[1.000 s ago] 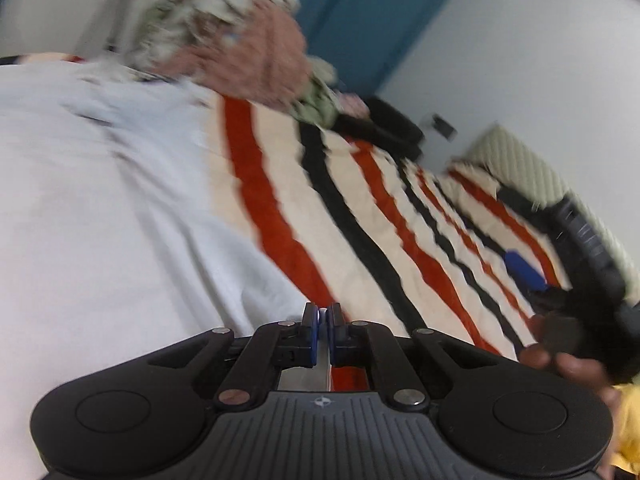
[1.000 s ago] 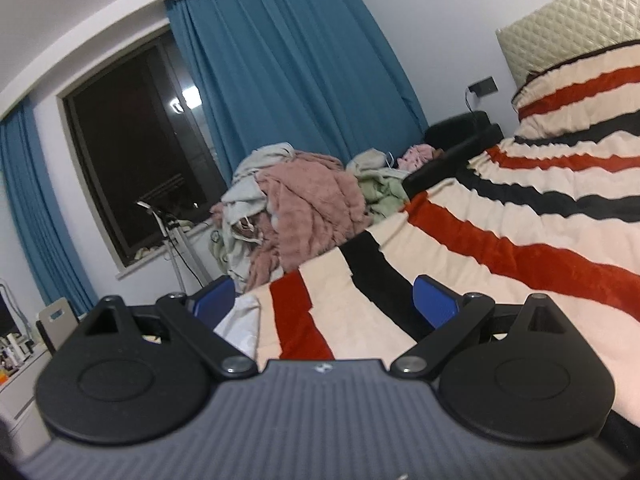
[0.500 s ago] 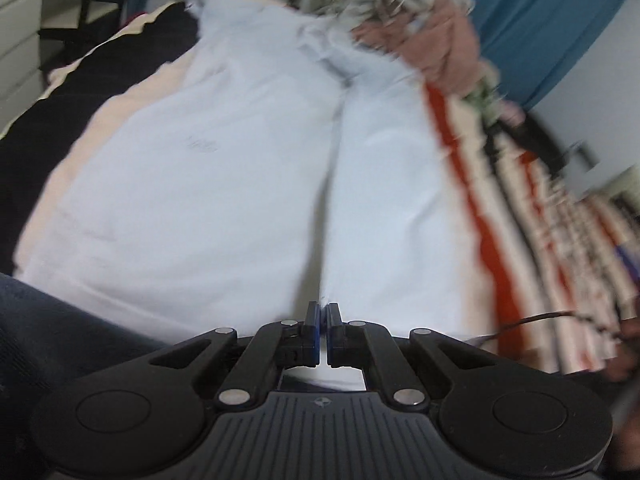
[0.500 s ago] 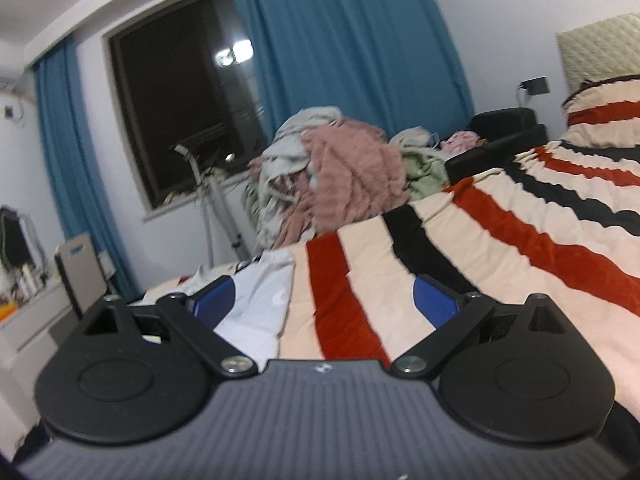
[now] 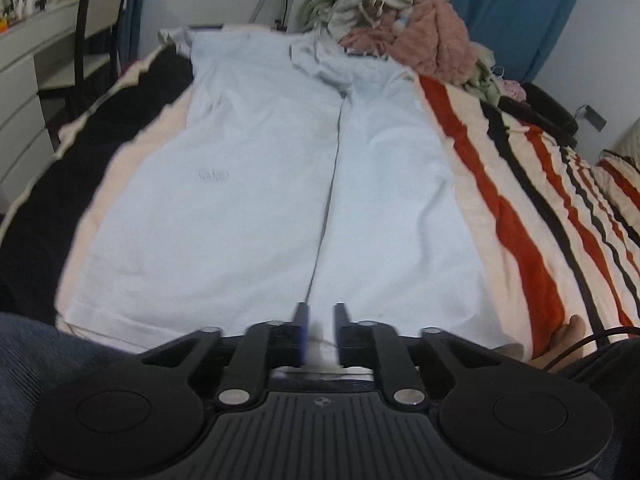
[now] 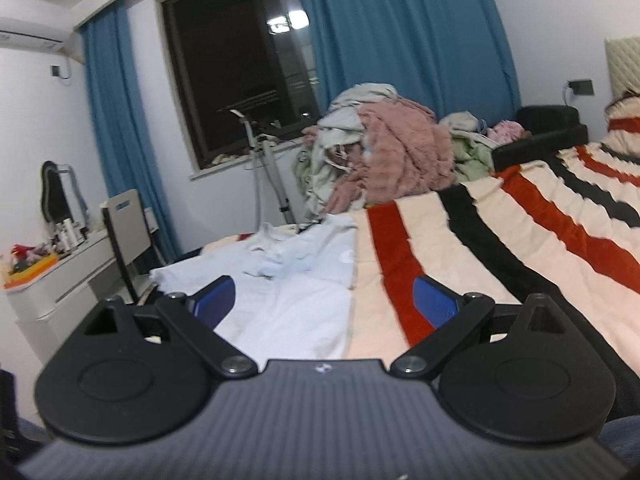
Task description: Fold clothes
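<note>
A pale blue garment (image 5: 248,200) lies spread flat on the striped blanket (image 5: 520,220), one side folded in along a straight middle edge, collar end far from me. My left gripper (image 5: 321,312) hovers at the near hem where that edge ends. Its jaws are opening with a narrow gap; the hem lies under them and the pads do not press it. In the right wrist view the garment (image 6: 296,292) lies ahead and low. My right gripper (image 6: 324,294) stands wide open above it, with nothing between its fingers.
A heap of pink and pale clothes (image 5: 404,28) sits at the bed's far end, by blue curtains (image 6: 384,32). White drawers (image 5: 20,92) and a chair (image 6: 124,240) stand left of the bed. A hand (image 5: 568,332) and a cable lie at the near right.
The left view swung from the striped blanket to over the garment's near hem, and its shut jaws parted slightly. The right gripper rose and turned left, bringing the garment into view, still wide open.
</note>
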`<act>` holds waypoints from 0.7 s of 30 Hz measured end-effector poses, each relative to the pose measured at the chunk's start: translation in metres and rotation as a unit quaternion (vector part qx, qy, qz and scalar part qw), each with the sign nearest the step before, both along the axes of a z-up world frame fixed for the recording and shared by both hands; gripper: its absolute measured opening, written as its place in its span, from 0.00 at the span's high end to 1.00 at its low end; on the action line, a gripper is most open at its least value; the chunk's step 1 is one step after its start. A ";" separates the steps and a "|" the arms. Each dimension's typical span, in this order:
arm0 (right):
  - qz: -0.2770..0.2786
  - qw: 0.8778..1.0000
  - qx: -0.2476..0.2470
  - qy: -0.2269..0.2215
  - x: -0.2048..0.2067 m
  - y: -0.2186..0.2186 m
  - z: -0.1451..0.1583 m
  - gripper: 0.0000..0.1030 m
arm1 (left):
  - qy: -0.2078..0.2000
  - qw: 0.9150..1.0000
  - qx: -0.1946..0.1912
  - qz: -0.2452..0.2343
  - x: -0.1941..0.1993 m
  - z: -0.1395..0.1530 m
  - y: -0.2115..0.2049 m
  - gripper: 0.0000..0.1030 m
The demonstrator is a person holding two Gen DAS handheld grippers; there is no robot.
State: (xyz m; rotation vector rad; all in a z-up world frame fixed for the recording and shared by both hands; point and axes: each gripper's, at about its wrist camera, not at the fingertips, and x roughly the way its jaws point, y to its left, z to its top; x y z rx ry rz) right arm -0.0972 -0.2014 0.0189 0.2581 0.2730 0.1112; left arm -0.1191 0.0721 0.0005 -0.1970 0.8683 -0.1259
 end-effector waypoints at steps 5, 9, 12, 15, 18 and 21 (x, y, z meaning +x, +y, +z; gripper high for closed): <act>0.015 1.000 0.004 -0.024 -0.013 0.025 0.033 0.06 | -0.031 0.999 -0.029 0.011 -0.005 0.048 0.011 0.41; 0.024 0.999 0.010 -0.038 -0.019 0.037 0.060 0.06 | -0.062 0.998 -0.022 0.026 -0.003 0.101 0.008 0.16; 0.020 0.999 0.010 -0.046 -0.014 0.039 0.082 0.06 | -0.095 0.995 -0.003 0.041 0.002 0.141 0.002 0.13; 0.021 0.999 0.003 -0.047 -0.003 0.042 0.102 0.06 | -0.135 0.989 0.043 0.051 0.011 0.174 -0.010 0.03; 0.027 0.999 -0.008 -0.042 0.015 0.045 0.121 0.06 | -0.159 0.984 0.064 0.043 0.025 0.187 -0.021 0.02; 0.043 0.999 -0.011 -0.028 0.038 0.048 0.126 0.06 | -0.164 0.983 0.066 0.049 0.044 0.181 -0.021 0.02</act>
